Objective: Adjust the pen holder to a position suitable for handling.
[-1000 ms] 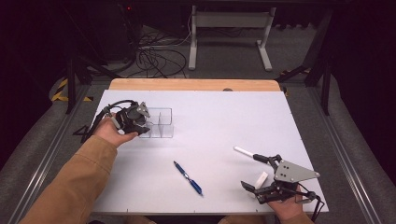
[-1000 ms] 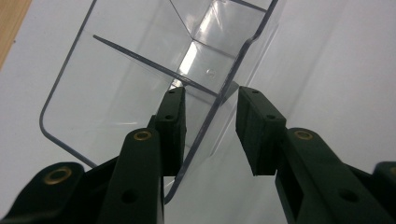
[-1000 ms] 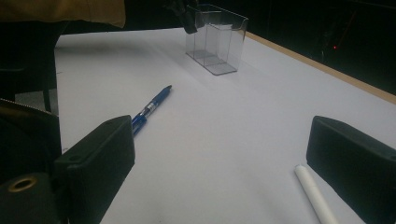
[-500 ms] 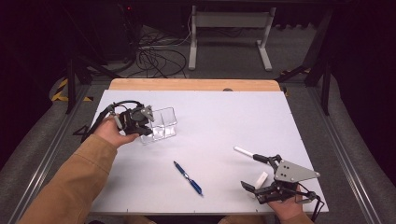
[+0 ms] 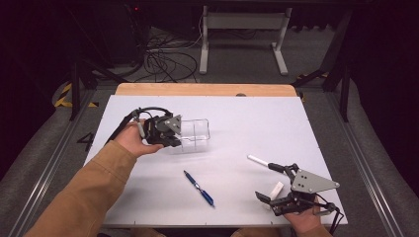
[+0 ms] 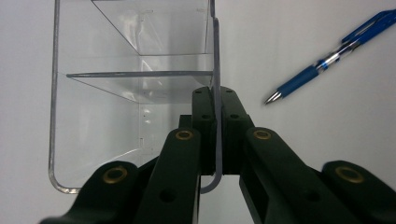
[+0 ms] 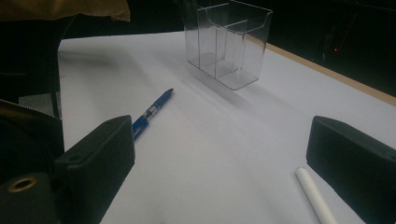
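High view: left gripper (image 5: 174, 132) clamped on clear acrylic organizer (image 5: 194, 134) at counter (image 5: 237, 118) left-centre, blue pen (image 5: 199, 188) nearer front, right gripper (image 5: 277, 182) spread wide beside white marker (image 5: 259, 161); left gripper view: jaws pinching organizer wall; right gripper view: jaws apart.

The white table (image 5: 237, 128) is evenly lit from above; beyond it the room is left dark, and soft shadows are cast.
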`<state>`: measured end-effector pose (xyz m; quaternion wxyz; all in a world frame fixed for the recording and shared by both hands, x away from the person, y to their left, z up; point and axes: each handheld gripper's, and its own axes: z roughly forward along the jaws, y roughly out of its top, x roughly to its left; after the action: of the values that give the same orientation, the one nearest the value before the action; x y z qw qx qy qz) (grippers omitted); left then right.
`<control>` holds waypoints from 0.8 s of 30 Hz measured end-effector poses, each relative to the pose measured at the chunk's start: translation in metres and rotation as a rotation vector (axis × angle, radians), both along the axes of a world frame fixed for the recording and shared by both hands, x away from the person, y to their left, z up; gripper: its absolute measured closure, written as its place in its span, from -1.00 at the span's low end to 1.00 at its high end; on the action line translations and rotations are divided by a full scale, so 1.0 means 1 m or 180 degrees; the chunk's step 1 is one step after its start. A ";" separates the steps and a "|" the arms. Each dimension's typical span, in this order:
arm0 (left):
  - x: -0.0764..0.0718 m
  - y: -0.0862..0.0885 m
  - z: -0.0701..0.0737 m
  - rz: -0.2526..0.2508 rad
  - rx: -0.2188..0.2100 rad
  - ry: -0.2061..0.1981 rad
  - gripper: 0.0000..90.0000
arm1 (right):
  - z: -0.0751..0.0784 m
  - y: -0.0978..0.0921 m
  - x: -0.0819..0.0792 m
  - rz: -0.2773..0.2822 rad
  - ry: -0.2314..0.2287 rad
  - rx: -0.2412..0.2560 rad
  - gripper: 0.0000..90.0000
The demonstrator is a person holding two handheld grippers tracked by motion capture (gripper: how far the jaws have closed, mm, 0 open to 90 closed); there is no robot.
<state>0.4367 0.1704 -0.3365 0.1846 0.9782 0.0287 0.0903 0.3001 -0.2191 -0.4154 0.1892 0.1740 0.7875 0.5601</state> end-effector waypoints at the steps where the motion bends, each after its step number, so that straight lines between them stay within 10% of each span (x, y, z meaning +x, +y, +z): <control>1: 0.001 -0.004 0.000 -0.0051 -0.0014 0.0003 0.95 | 0.000 0.000 0.000 0.0001 -0.0001 -0.0002 -0.82; 24: 0.006 -0.052 -0.027 -0.0398 -0.0052 0.0207 0.94 | -0.001 -0.001 0.000 0.0020 -0.0001 0.0000 -0.82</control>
<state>0.4424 0.1183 -0.3635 0.1968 0.9790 -0.0258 0.0465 0.2997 -0.2205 -0.4160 0.1876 0.1715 0.7881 0.5606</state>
